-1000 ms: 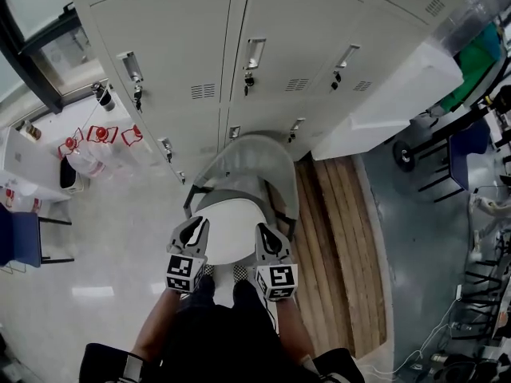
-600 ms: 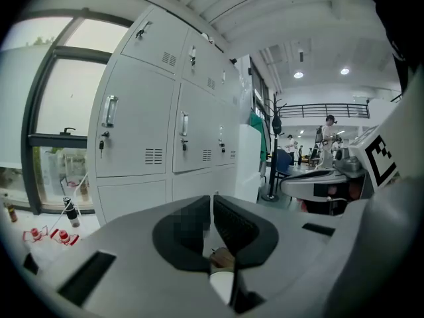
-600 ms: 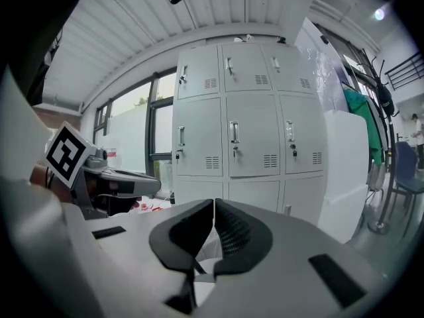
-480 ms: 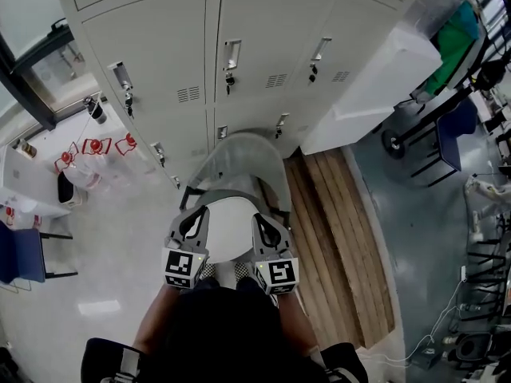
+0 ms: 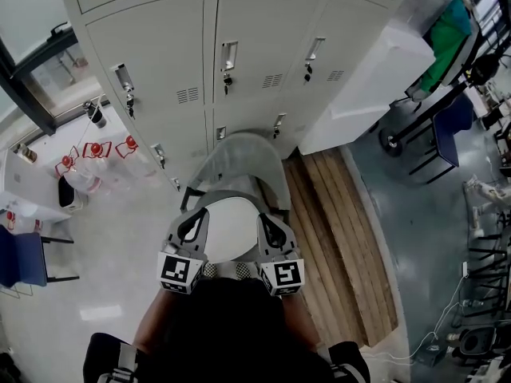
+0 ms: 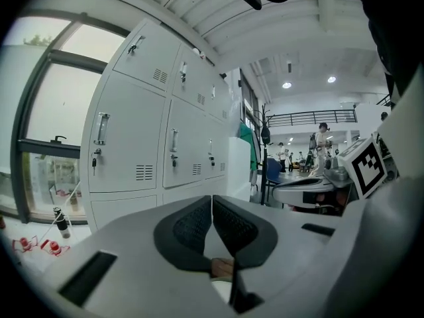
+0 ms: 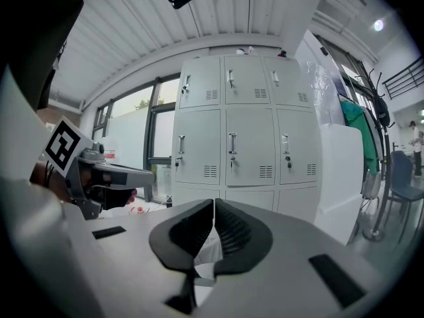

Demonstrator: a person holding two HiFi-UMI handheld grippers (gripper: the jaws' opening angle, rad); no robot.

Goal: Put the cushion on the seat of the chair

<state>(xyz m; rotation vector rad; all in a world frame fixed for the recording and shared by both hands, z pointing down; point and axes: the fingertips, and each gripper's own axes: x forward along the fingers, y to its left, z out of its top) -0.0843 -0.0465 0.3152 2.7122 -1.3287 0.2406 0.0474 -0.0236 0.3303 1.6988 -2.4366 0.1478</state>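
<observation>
**A:** Cushion (image 5: pixel 230 228) first: where does it lie?

**B:** Flat on the seat, lower than both sets of jaws and between them. The left gripper (image 6: pixel 212 199) hangs over its left edge, the right gripper (image 7: pixel 213 204) over its right edge.

**A:** Is either one holding it?

**B:** No. The left jaws have just been closing and stand together, the ribbed pads (image 6: pixel 192 225) meeting at the tips with nothing between them. The right jaws are together as well. White cloth shows only through the gap under their pads, from below.

**A:** And just past the tips?

**B:** The chair (image 5: pixel 243 156). Its grey curved back rises ahead of both jaws and wraps round the far side of the cushion.

**A:** Further on?

**B:** A wall of pale lockers (image 5: pixel 160 46) stands straight ahead of the jaws, doors shut, with keys hanging from some locks. Outward of the right jaws runs a strip of wooden planks (image 5: pixel 329 238). Beyond that strip a large white box (image 5: pixel 375 82) stands against the lockers. Far off, outward of the left jaws, there is a window (image 6: pixel 46 144).
</observation>
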